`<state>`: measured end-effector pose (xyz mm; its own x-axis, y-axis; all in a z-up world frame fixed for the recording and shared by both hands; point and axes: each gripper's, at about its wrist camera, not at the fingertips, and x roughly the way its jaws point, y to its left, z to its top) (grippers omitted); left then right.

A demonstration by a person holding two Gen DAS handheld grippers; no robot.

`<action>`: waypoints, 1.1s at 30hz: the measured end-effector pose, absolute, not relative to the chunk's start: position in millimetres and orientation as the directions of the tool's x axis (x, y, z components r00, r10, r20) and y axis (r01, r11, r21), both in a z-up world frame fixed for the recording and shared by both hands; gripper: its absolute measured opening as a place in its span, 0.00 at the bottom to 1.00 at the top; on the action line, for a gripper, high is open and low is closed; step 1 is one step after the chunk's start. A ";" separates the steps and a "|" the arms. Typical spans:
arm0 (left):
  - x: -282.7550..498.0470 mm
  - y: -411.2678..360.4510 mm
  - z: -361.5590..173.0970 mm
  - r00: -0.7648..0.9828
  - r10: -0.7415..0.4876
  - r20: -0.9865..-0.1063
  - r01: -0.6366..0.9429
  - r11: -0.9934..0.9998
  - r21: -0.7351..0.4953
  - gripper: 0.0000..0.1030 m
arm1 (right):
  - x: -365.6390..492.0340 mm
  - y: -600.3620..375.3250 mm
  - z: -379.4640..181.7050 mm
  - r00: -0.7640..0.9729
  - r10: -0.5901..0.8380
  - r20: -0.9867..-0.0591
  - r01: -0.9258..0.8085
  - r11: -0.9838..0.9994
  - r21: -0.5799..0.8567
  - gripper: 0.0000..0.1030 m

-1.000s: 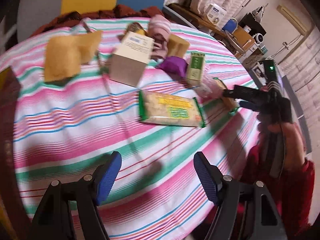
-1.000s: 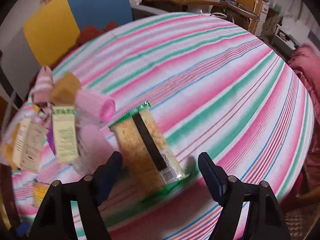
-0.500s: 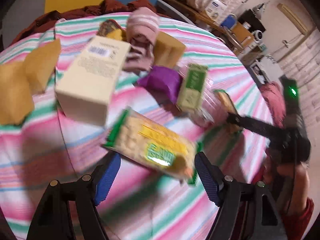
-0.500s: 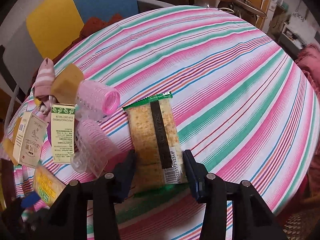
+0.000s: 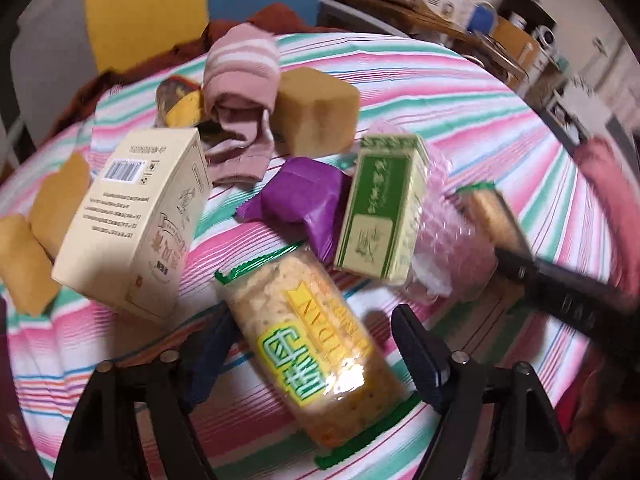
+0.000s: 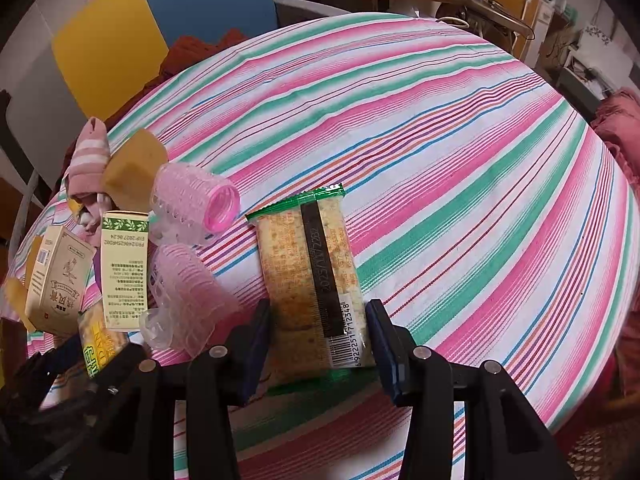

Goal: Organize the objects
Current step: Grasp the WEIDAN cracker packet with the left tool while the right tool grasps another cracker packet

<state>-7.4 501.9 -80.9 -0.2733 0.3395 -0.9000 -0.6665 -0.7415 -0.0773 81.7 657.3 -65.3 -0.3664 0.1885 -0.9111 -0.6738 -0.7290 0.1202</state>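
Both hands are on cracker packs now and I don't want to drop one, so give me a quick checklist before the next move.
1. Right gripper closed on its cracker pack: ok, the jaws have just closed in and the blue pads sit against both long edges.
2. That pack is gripped near its barcode end only: not ok, it may droop.
3. Left gripper around the other cracker pack: ok, it lies between the jaws.
4. Left pads pressing: not ok, gaps show on both sides.
5. Green box and cream box clear of the left jaws: ok.
6. Pink hair rollers beside the right pack: cannot tell if touching.
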 end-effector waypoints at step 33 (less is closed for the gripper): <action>43.2 377.5 -75.3 -0.326 0.583 -0.744 -0.754 -0.635 -0.167 0.46 | 95.5 666.7 -37.3 -0.510 0.262 -0.819 -0.697 -0.684 0.215 0.42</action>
